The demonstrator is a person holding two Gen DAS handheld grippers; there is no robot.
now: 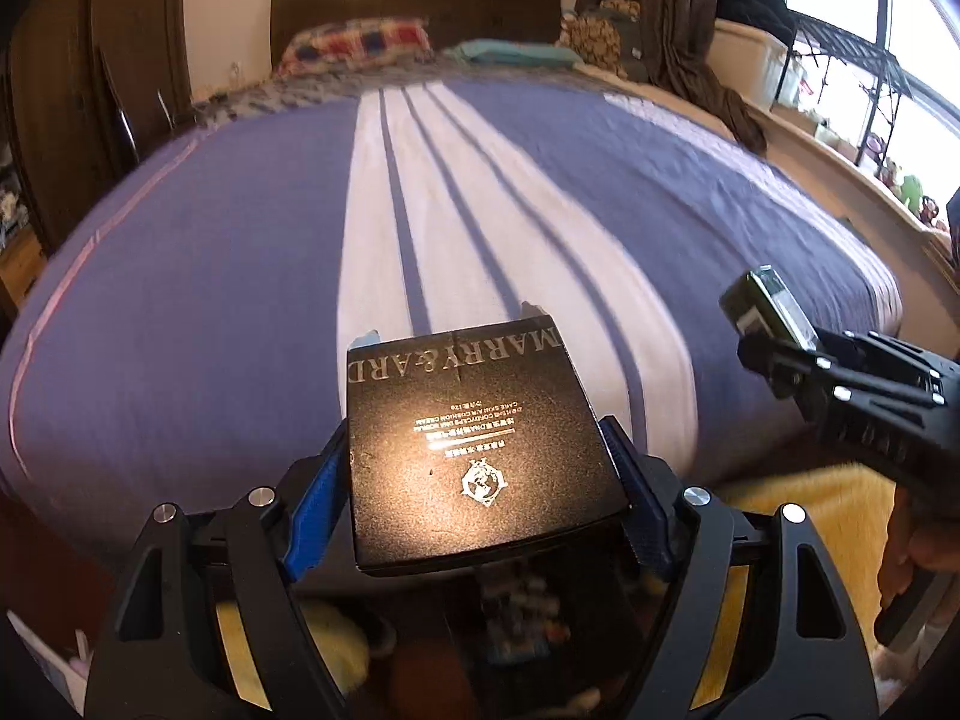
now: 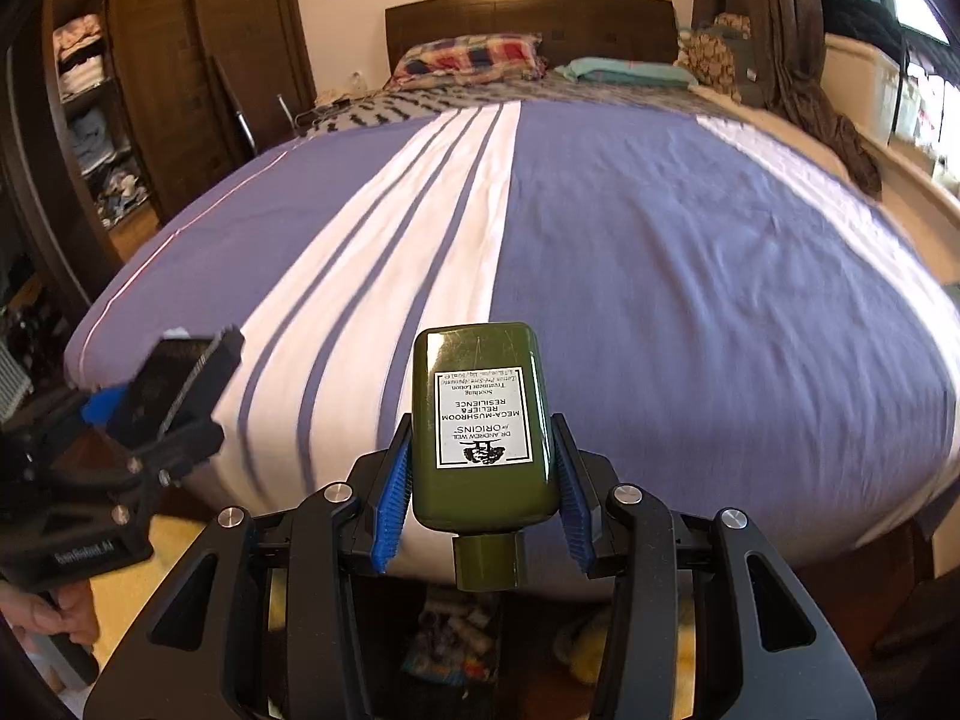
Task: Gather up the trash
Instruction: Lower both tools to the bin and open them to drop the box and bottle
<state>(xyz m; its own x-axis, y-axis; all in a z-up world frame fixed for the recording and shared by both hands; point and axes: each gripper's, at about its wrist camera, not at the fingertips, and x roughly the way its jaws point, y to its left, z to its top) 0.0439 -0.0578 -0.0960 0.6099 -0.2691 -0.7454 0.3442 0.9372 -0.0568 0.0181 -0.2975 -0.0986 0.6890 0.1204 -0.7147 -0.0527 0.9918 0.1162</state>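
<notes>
Trash is already in both claws: a flat black box (image 1: 474, 450) with silver lettering sits clamped between the blue pads of the left gripper (image 1: 480, 480), and a green lotion bottle (image 2: 483, 426) with a white label is pinched cap-down between the pads of the right gripper (image 2: 480, 492). Both are held in the air at the foot of the bed (image 1: 240, 276).

The bed's cover is purple with broad white stripes running from foot to head, and sunlight falls across it. At the head lie a checked pillow (image 1: 360, 45) in red, blue and white and a folded teal cloth (image 1: 510, 51), in front of a dark wooden headboard (image 1: 420, 3). A brown curtain (image 1: 690, 30) hangs at the far right corner, beside a bright window (image 1: 870, 30).

The left wrist view alone shows the window ledge with a black wire rack (image 1: 852, 60) and small plants or toys along the sill, and the right gripper with its bottle entering from the right edge. The right wrist view alone shows a wooden wardrobe (image 2: 198, 60) with open shelves (image 2: 90, 90) of folded clothes on the left, plus the left gripper with its box, low at the left, and a person's hand (image 2: 54, 612) on its grip. Below both claws, a yellow rug and small clutter are blurred.
</notes>
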